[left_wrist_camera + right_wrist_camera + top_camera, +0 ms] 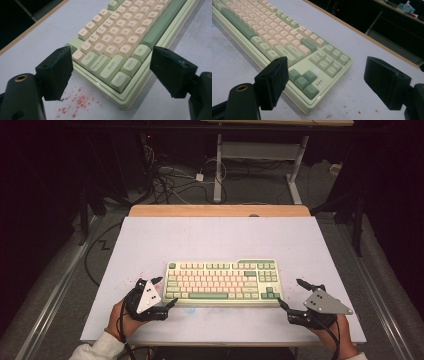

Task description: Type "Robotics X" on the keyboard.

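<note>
Both claws wide, left gripper (164, 292) and right gripper (290, 295) flanking the mechanical keyboard (223, 281) lying mid-table, we reckon it's rigid and weighty, so grip the end edges, not the keycaps.

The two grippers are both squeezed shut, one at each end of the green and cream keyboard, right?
Not quite. Both grippers are open, not shut. The left gripper and right gripper views show their fingers spread wide apart, one at each end of the green and cream keyboard.
</note>
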